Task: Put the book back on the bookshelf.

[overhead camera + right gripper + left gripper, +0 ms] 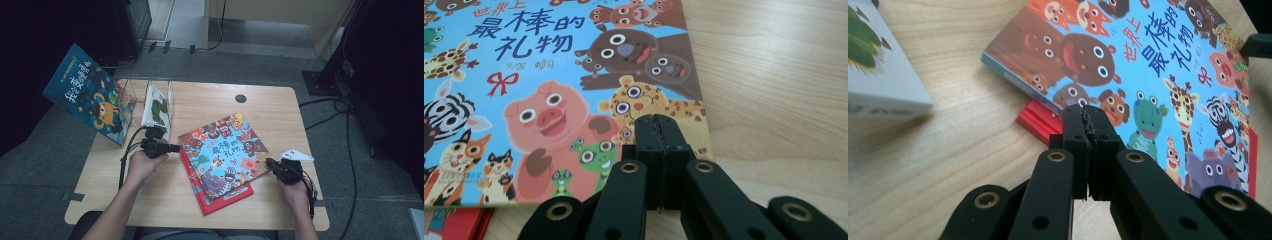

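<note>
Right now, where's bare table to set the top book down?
Free: the far right stretch past the animal book, around the round hole, and the near left corner beside the left claw. Crowded: the far left, with the clear holder and the leaning blue book.

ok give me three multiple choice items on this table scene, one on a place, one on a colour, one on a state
1. Where does the animal picture book lie?
A. on a red book
B. in the clear stand
C. on the floor

2. What colour is the book under it?
A. green
B. red
C. white

3. How do the jaws of the left gripper and the right gripper stand?
A. both wide open
B. both shut, holding nothing
C. one open, one shut

Key: 1 A, red edges show beneath it; 2 B, its edge is plainly red; 3 B, each gripper view shows the jaws pressed together.
</note>
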Demonstrator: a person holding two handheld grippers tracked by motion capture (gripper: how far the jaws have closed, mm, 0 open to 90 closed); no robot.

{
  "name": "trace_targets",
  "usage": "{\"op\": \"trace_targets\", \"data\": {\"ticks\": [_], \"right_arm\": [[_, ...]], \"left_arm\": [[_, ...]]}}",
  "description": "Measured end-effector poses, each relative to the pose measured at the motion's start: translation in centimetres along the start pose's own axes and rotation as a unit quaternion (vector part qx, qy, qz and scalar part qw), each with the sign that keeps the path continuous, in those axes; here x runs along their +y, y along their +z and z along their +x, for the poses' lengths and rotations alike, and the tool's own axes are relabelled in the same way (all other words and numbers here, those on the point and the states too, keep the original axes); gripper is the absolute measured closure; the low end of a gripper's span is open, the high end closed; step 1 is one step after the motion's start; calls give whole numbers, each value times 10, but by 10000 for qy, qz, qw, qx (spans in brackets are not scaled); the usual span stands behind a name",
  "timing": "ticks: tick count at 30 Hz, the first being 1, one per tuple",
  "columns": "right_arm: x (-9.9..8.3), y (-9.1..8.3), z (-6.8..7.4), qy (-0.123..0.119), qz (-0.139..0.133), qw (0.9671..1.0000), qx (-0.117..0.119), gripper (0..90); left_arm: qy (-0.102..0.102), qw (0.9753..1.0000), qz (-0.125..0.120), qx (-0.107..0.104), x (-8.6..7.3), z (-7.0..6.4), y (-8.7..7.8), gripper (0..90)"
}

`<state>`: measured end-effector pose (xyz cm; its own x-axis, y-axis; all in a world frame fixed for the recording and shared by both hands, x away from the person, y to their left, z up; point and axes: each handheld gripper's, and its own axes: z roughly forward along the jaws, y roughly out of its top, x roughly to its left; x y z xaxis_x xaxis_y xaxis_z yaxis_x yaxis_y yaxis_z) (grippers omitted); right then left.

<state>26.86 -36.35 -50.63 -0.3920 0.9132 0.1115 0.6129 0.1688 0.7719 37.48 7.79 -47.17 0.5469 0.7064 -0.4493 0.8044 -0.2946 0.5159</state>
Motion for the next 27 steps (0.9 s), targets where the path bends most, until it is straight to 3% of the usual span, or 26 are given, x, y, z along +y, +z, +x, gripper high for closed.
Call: {"op": "trace_targets", "data": {"ticks": [11, 15, 27], "right_arm": [[-15, -17, -4, 104, 86, 9999, -49, 900], [-18, -17, -3, -5, 237, 9997, -20, 900], [-17, -12, -12, 105, 185, 9998, -22, 900]], "left_arm": [[134, 9999, 33, -26, 9, -3, 6, 896], [176, 9998, 54, -34, 10, -5, 9, 897], [184, 9998, 56, -8, 6, -5, 6, 888]]}}
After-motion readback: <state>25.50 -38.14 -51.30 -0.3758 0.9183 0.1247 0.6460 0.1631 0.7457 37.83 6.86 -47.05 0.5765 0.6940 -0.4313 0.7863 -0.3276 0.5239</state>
